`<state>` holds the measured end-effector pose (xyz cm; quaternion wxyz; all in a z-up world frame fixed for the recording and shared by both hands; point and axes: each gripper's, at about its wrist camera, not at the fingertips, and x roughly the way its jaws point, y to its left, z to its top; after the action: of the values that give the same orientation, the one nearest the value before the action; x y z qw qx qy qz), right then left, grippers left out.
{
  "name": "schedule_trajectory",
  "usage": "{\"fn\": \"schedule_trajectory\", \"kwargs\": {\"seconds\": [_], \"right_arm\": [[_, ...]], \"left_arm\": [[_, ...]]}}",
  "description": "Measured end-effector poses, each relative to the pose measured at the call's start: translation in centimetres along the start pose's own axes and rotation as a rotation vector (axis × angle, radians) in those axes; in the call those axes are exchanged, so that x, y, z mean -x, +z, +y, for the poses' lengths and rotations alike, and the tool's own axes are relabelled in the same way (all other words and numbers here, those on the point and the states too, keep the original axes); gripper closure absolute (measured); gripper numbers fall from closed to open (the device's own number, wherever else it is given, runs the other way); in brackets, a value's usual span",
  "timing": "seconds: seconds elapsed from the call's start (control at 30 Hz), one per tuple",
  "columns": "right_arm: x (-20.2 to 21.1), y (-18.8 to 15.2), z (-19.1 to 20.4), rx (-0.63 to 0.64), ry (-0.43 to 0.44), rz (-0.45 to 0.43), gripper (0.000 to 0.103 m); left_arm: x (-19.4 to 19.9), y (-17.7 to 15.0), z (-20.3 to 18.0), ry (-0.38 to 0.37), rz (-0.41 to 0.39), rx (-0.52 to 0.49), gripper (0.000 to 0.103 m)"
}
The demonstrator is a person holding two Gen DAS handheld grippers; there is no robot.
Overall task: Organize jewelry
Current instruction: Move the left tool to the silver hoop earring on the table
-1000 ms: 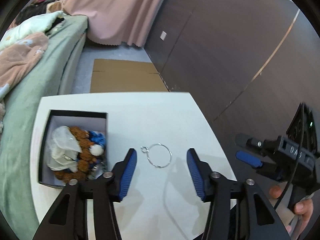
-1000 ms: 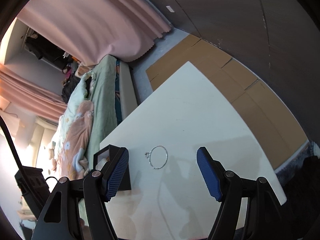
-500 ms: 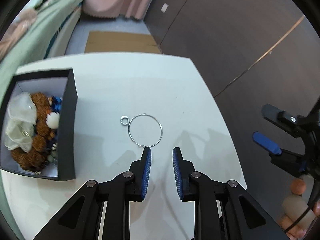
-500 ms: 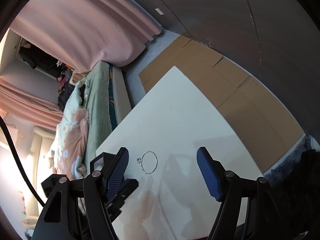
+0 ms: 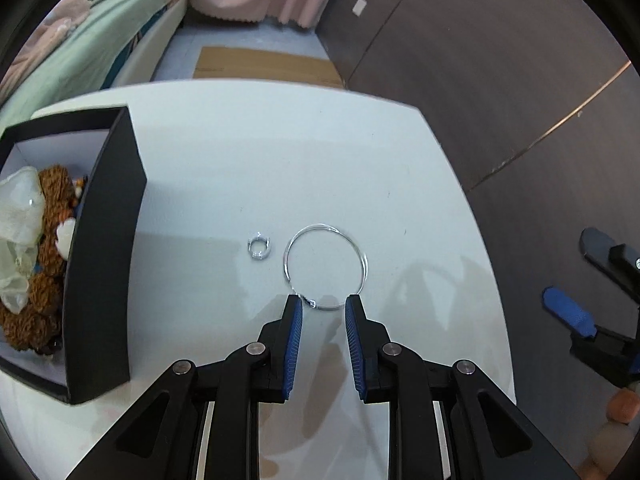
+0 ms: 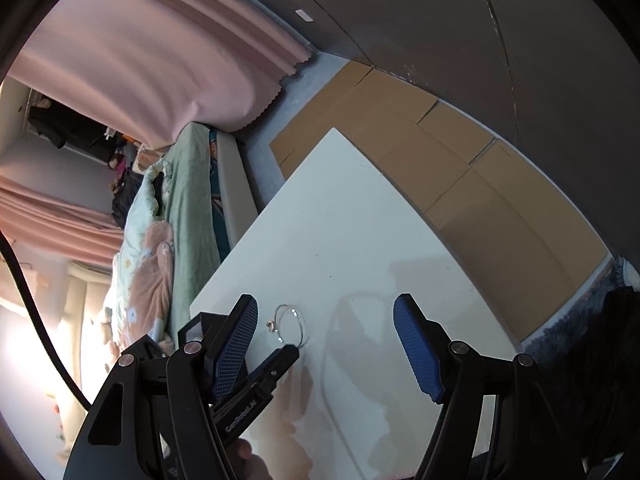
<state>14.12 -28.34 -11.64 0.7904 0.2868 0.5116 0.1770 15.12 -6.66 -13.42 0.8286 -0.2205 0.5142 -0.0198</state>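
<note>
A thin silver hoop bracelet (image 5: 325, 266) lies flat on the white table (image 5: 280, 152), with a small silver ring (image 5: 259, 247) just left of it. My left gripper (image 5: 322, 303) is down at the table, jaws narrowly open, with the hoop's near edge and clasp between the fingertips. A black box (image 5: 102, 248) at the left holds brown beads and other jewelry. My right gripper (image 6: 326, 312) is wide open and empty, held above the table's right side; it also shows in the left wrist view (image 5: 576, 280). The hoop (image 6: 291, 325) and the left gripper's fingers (image 6: 280, 360) show in the right wrist view.
A green bed (image 5: 100, 28) with blankets stands left of the table. Flat cardboard (image 5: 264, 64) lies on the floor beyond the far table edge. A dark wall (image 5: 500, 60) runs along the right. Pink curtains (image 6: 152, 48) hang at the back.
My left gripper dropped toward the table, narrowed its jaws and now straddles the hoop's near edge. The right gripper stayed wide open and drifted slightly.
</note>
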Motion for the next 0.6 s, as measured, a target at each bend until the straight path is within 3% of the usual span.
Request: {"fn": "schedule_trajectory", "kwargs": {"seconds": [0.27, 0.6], "right_arm": [[-0.4, 0.3, -0.2, -0.023, -0.016, 0.0, 0.032], [-1.1, 0.3, -0.1, -0.03, -0.015, 0.024, 0.032]], "left_arm": [[-0.4, 0.9, 0.6, -0.037, -0.006, 0.033, 0.08], [-0.7, 1.8, 0.1, 0.006, -0.023, 0.033, 0.08]]}}
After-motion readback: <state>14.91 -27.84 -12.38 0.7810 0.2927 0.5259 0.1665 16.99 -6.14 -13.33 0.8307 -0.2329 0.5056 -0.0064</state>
